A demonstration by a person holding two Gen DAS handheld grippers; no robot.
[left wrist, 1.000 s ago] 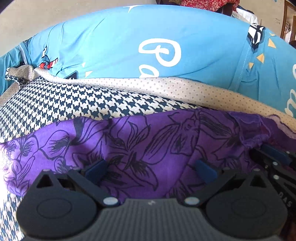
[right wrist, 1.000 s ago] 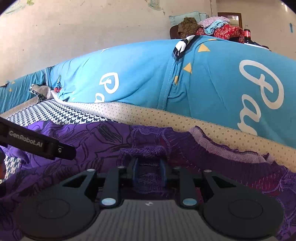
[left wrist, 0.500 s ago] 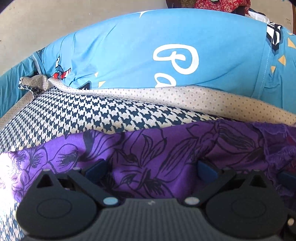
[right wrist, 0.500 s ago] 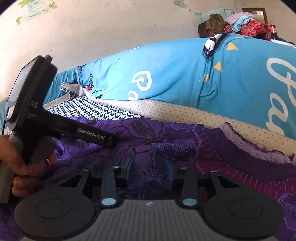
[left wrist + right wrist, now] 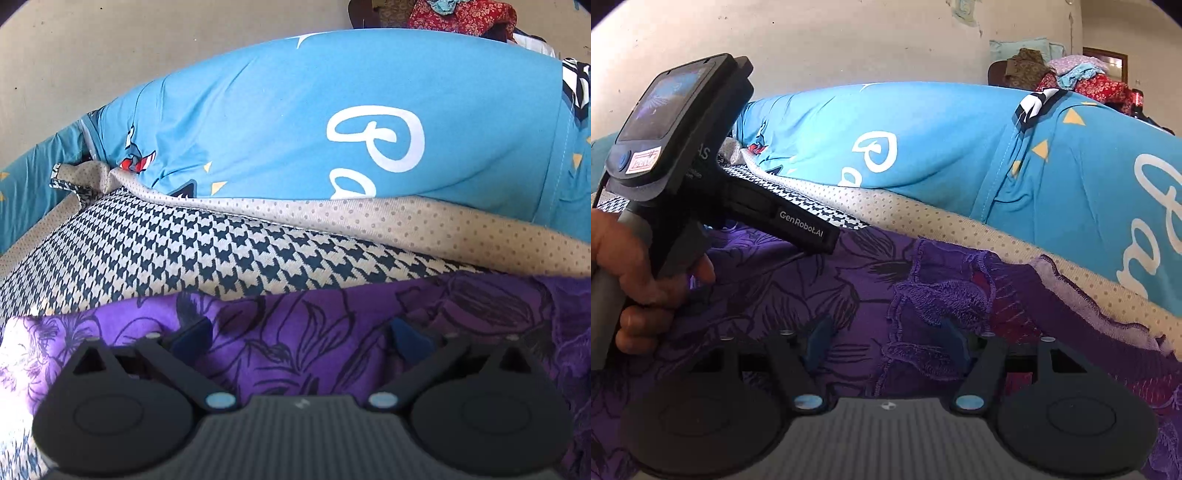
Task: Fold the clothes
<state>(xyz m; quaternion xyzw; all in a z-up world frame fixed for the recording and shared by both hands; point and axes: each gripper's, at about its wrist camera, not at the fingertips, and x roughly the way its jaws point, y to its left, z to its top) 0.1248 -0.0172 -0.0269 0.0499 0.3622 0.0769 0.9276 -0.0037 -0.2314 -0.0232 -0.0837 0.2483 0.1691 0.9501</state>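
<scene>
1. My right gripper [image 5: 886, 341]: jaws just been opening, embroidered hem lies loose between
2. Left gripper [image 5: 301, 338] wide open, holding nothing
3. Purple garment [image 5: 871, 273] on bed; soft, light, floppy – pinch at hem

Stained beige wall [image 5: 849, 44], blue bedsheet [image 5: 277, 129]

Both pictures are lit brightly by daylight. In the left wrist view, the purple cloth [image 5: 303, 332] is washed out to white by glare near the left edge. Soft shadows are cast on it under the dark gripper parts. Straight lines are bent by the round lens, so the blue cover [image 5: 923, 147] is bulged like a hill. The corners are darkened. Nearby things are kept fairly sharp.
</scene>
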